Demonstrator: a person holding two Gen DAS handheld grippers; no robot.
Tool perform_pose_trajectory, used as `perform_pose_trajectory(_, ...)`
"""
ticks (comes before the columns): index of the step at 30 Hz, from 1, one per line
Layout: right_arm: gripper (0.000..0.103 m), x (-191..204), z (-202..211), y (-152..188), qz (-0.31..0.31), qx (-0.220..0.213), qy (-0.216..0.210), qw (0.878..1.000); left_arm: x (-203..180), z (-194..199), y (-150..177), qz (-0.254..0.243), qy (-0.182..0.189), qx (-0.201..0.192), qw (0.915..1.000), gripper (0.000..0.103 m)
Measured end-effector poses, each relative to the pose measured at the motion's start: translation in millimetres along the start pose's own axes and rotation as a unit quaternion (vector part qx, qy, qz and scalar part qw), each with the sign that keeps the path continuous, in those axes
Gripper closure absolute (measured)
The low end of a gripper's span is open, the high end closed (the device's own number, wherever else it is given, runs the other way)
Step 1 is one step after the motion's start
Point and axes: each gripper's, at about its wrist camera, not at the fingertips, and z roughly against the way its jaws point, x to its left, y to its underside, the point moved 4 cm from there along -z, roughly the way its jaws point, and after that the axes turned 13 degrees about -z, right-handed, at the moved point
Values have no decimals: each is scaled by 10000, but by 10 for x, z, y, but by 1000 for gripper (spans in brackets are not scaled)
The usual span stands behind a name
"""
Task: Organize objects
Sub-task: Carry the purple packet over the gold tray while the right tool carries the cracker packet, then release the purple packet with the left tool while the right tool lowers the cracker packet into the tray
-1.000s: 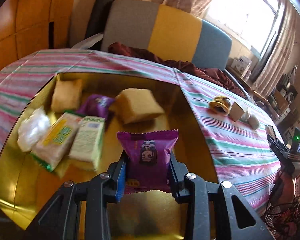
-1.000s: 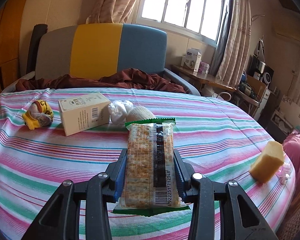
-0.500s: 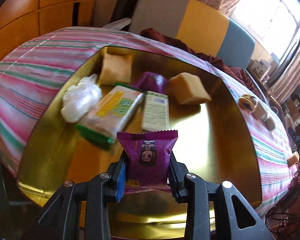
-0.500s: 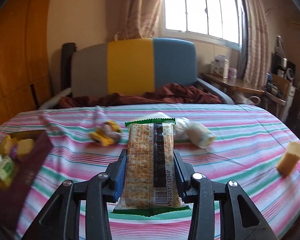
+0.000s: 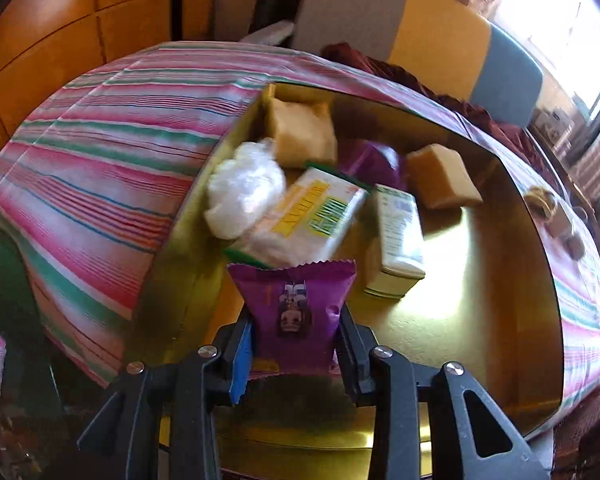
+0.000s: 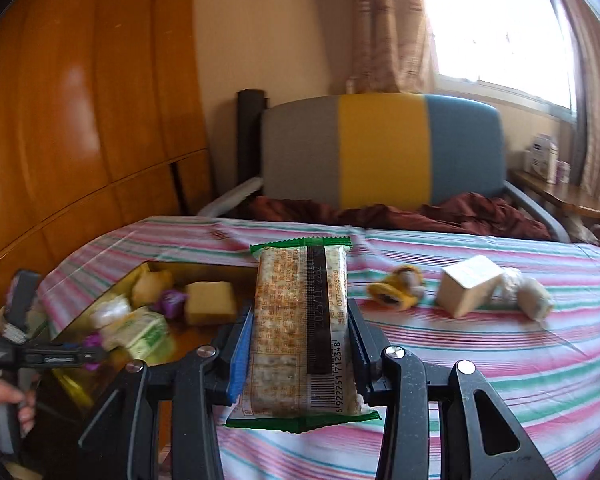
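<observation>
- Left hand-held gripper (image 5: 296, 336), jaws just easing wider, grasps a purple snack packet (image 5: 294, 304) over the gold tray (image 5: 512, 320); it needs lowering and releasing.
- Right hand-held gripper (image 6: 300, 344), clenched on a cracker pack (image 6: 300, 332), should travel toward the tray.

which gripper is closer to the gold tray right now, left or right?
Left. The left gripper holds a purple packet right over the gold tray. The right gripper, holding a cracker pack, is beside it over the striped cloth.

Striped tablecloth (image 6: 480, 364): gold tray (image 5: 532, 280), box (image 6: 466, 286), toy (image 6: 396, 292).
</observation>
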Motion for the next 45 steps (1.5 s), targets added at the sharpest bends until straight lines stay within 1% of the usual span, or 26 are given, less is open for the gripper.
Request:
perform_pose_trajectory(3, 61, 198, -46, 75, 204, 92, -153, 9996, 9, 63, -21, 48, -111, -115, 9999, 63)
perform_pose_trajectory(4, 61, 254, -64, 105, 249, 141, -204, 9994, 8, 97, -31, 38, -193, -191, 9996, 59)
perform_pose_trajectory(6, 61, 328, -108, 147, 277, 262, -303, 9988, 34, 164, -53, 43, -324, -329, 9989, 58)
perform_pose_trajectory(7, 61, 369, -125, 178, 301, 325, -352, 9984, 70, 215, -64, 129, -352, -439, 9983, 58)
perform_pose_trajectory(9, 61, 433, -148, 223, 370, 418, -423, 9975, 140, 266, -79, 292, -291, -554, 9976, 57)
perform_pose_trajectory(11, 61, 500, -164, 285, 452, 526, -496, 9964, 203, 305, -86, 426, -214, -589, 9971, 57)
perform_pose_trajectory(12, 61, 529, -184, 312, 485, 575, -523, 9958, 235, 343, -85, 535, -179, -695, 9960, 57)
perform_pose_trajectory(15, 61, 630, -226, 401, 591, 768, -633, 9933, 313, 500, -96, 896, -40, -1144, 9894, 57)
perform_pose_trajectory(18, 61, 755, -294, 493, 656, 1070, -823, 9887, 394, 684, -77, 1220, -123, -1610, 9793, 55)
perform_pose_trajectory(20, 61, 865, -353, 563, 646, 1355, -1045, 9831, 431, 767, -53, 1380, -154, -1823, 9734, 54)
perform_pose_trajectory(22, 61, 998, -435, 641, 628, 1656, -1279, 9758, 437, 813, -51, 1451, -154, -1930, 9703, 53)
perform_pose_trajectory(25, 61, 1159, -565, 747, 571, 2000, -1476, 9669, 406, 834, -75, 1408, -157, -1951, 9705, 53)
perform_pose_trajectory(28, 61, 1324, -693, 870, 720, 2293, -1486, 9592, 380, 832, -89, 1363, -96, -1951, 9712, 53)
perform_pose_trajectory(33, 61, 1531, -820, 1023, 852, 2599, -1647, 9477, 349, 864, -101, 1349, -40, -2022, 9700, 53)
perform_pose_trajectory(36, 61, 1662, -885, 1091, 979, 2663, -1662, 9444, 361, 887, -96, 1397, -17, -2089, 9679, 53)
perform_pose_trajectory(41, 60, 1831, -1019, 1128, 918, 2767, -1714, 9411, 416, 936, -91, 1524, -54, -2173, 9641, 53)
perform_pose_trajectory(45, 60, 1947, -1048, 1166, 1051, 2735, -1693, 9410, 454, 935, -77, 1613, -47, -2157, 9630, 53)
